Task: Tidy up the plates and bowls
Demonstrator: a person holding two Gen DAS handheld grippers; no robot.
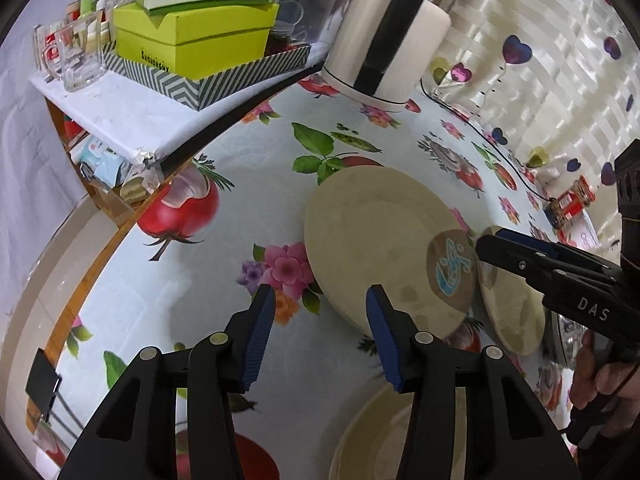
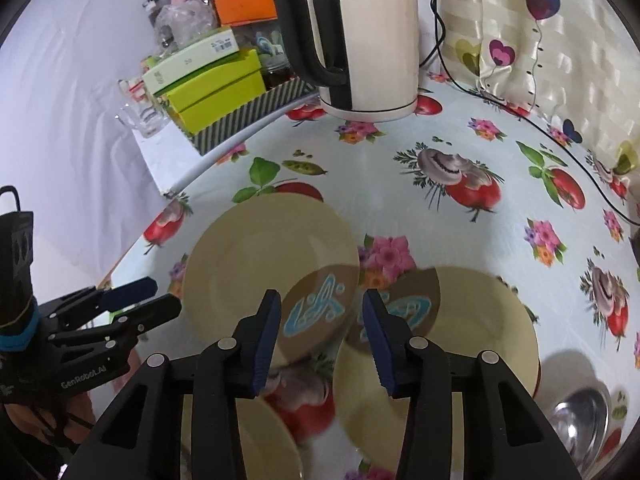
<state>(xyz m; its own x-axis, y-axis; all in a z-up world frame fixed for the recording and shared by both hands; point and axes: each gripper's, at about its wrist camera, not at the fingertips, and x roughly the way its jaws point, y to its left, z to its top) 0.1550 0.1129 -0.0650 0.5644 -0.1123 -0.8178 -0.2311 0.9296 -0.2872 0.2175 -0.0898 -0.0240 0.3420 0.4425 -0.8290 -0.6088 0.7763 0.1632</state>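
Both sets of jaws stand apart with nothing pressed between the pads: the left gripper (image 1: 320,312) hangs over the near edge of the big plate (image 1: 380,232), and the right gripper (image 2: 322,328) hovers between the plates, its pads clear of them as far as the blurred view shows.

On the flowered tablecloth (image 2: 460,140), the big plate lies flat at the left. A second cream plate (image 2: 460,344) lies near it on the right. On each plate rests a small brown dish with a blue pattern: one (image 2: 316,312) on the big plate's right rim, the other (image 2: 404,308) on the second plate's left edge. Another cream piece (image 2: 264,436), plate or bowl, shows at the bottom edge. A metal bowl (image 2: 580,420) sits further right.

By my reading, sorting has barely begun: nothing is stacked by kind yet, and every piece awaits gathering.
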